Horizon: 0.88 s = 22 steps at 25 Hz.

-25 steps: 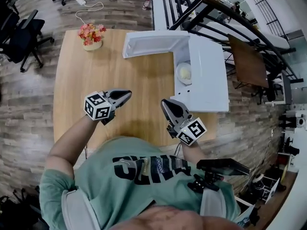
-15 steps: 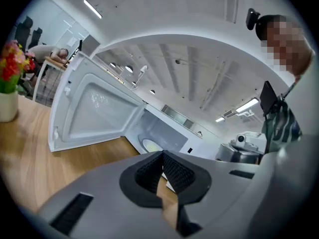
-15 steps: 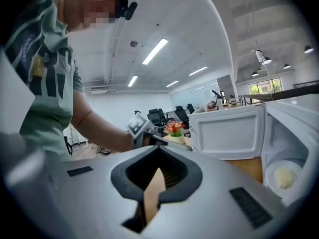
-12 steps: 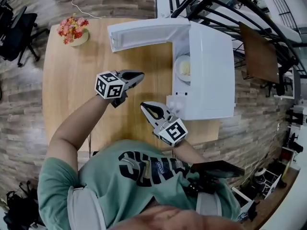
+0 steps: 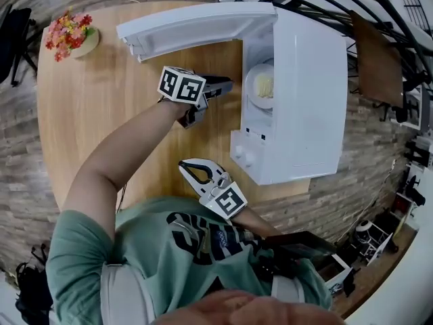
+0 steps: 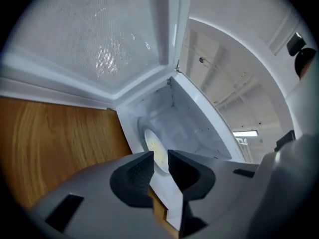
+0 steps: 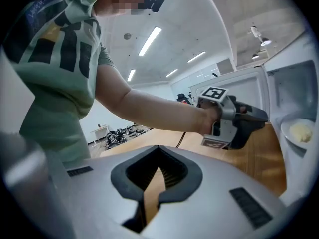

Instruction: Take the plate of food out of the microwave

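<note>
The plate (image 5: 262,87) of food sits inside the open microwave (image 5: 304,80), at 3 o'clock from the left gripper (image 5: 224,85). That gripper's jaws have just been opening and stand slightly apart with nothing between them, just short of the plate. The right gripper (image 5: 187,167), at 6 o'clock from the left, is closed and empty.

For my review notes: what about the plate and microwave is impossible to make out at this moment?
Far half of the plate: head view, the roof of the microwave covers it.
What the food is: only a pale lump, too small in every view.
How the knobs are set: head view, too small.
Most of the microwave: right gripper view, cut off by the picture's right edge.
</note>
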{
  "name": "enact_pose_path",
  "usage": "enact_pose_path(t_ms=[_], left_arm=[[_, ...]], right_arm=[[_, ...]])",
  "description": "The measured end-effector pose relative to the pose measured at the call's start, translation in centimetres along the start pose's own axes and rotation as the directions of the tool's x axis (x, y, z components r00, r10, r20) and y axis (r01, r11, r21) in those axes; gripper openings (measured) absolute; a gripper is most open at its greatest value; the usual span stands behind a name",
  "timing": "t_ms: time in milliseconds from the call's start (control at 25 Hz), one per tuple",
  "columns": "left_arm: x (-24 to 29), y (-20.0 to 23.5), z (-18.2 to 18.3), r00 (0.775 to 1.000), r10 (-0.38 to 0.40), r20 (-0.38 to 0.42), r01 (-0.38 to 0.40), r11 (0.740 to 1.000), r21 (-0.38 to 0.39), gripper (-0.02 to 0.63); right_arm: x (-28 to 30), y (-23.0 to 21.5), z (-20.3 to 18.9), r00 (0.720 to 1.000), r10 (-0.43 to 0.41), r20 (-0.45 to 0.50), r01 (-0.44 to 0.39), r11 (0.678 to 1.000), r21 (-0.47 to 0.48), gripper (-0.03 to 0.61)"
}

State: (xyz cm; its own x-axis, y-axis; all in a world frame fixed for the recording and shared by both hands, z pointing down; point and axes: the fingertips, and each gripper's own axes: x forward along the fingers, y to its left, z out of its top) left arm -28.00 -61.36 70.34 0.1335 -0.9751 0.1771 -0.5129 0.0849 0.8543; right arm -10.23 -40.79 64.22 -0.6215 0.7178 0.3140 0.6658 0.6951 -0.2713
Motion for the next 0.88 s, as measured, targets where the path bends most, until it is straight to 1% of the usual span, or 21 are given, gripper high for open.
enact_pose_path(t_ms=[120, 200, 280, 320, 440, 600, 640, 800, 880], left_arm=[[2.8, 0.8, -0.3, 1.000, -0.015, -0.020, 0.014, 0.997, -0.070, 0.134], [4.5, 1.3, -0.2, 0.999, -0.021, -0.032, 0.018, 0.995, -0.099, 0.188], [6.0, 1.7, -0.7, 0.998, -0.014, -0.060, 0.006, 0.992, -0.122, 0.226], [6.6, 1.9, -1.0, 0.997, -0.002, -0.077, -0.009, 0.991, -0.131, 0.233], [8.1, 2.8, -1.2, 0.992, 0.056, -0.109, -0.071, 0.988, -0.139, 0.233], [8.6, 3.9, -1.4, 0.979, 0.146, -0.139, -0.160, 0.982, -0.099, 0.223], [8.5, 4.0, -1.4, 0.977, 0.156, -0.144, -0.170, 0.981, -0.092, 0.199], [8.3, 4.0, -1.4, 0.975, 0.162, -0.152, -0.179, 0.978, -0.106, 0.170], [8.1, 3.9, -1.2, 0.977, 0.159, -0.144, -0.175, 0.979, -0.106, 0.127]], right_arm=[[0.1, 0.0, -0.9, 1.000, 0.014, -0.014, -0.014, 1.000, 0.009, 0.006], [0.2, -0.4, -1.3, 1.000, 0.020, -0.019, -0.020, 1.000, 0.004, 0.006], [0.1, -0.6, -1.6, 1.000, 0.021, -0.014, -0.021, 1.000, 0.013, 0.006], [0.0, -0.5, -1.7, 1.000, 0.019, -0.015, -0.019, 1.000, 0.022, 0.006], [-0.6, -0.8, -2.2, 0.999, 0.015, -0.029, -0.014, 0.999, 0.033, 0.006], [-1.0, -1.0, -2.8, 0.999, 0.012, -0.045, -0.010, 1.000, 0.029, 0.006], [-1.0, -1.1, -2.8, 0.999, 0.007, -0.041, -0.006, 0.999, 0.032, 0.006], [-1.0, -1.0, -2.6, 0.999, -0.001, -0.035, 0.002, 0.999, 0.036, 0.006], [-1.1, -0.9, -2.5, 0.999, -0.001, -0.042, 0.002, 1.000, 0.030, 0.006]])
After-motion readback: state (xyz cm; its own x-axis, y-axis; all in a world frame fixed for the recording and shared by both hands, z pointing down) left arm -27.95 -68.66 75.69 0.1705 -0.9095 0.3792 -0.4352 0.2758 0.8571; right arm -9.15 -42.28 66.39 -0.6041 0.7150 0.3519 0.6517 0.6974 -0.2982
